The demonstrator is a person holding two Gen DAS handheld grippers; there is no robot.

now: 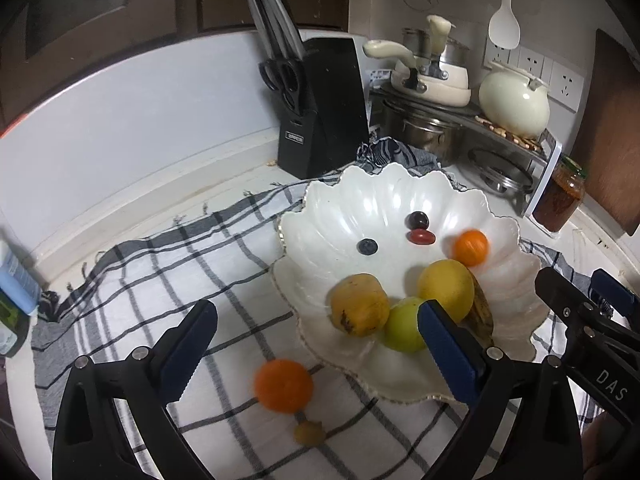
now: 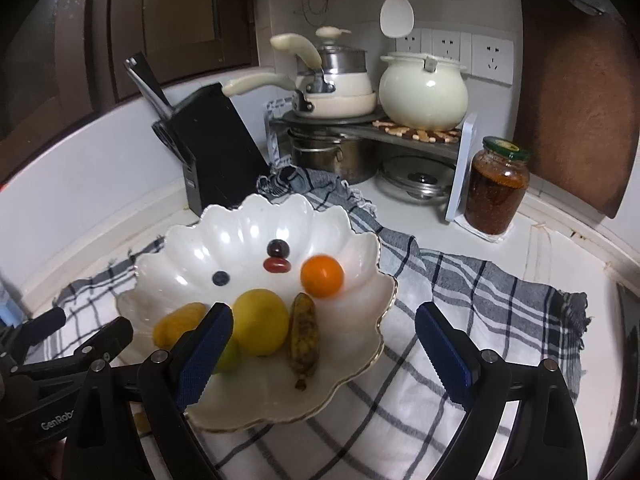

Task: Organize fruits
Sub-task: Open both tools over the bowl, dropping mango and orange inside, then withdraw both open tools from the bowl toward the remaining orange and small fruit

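While both grippers hang low over the checked cloth [image 1: 132, 280], neither one grips anything. Left gripper [image 1: 316, 356]: fingers spread wide, an orange [image 1: 283, 385] lying on the cloth between them, touching neither finger. Just below it, a small brownish fruit [image 1: 309, 432], blurred, kind not clear. Right gripper [image 2: 324, 354]: also spread wide, its left finger over the near part of the bowl [image 2: 360, 264], its right finger over bare cloth.

Bowl: white, scalloped rim, resting on the cloth. Inside: second orange [image 2: 322, 275], yellow round fruit [image 2: 260, 322], green fruit [image 1: 404, 324], spotted banana [image 2: 304, 336], a yellow-brown fruit [image 1: 359, 305], a blueberry [image 2: 221, 278], a dark grape [image 2: 278, 248] touching a red oblong fruit [image 2: 277, 265].

Room: open cloth left of the bowl and to its right, toward the jar [image 2: 496, 188]. Knife block [image 1: 320, 108] stands behind the bowl, near its far rim.

Left view alone shows the loose orange and small fruit; right view alone shows the banana whole.
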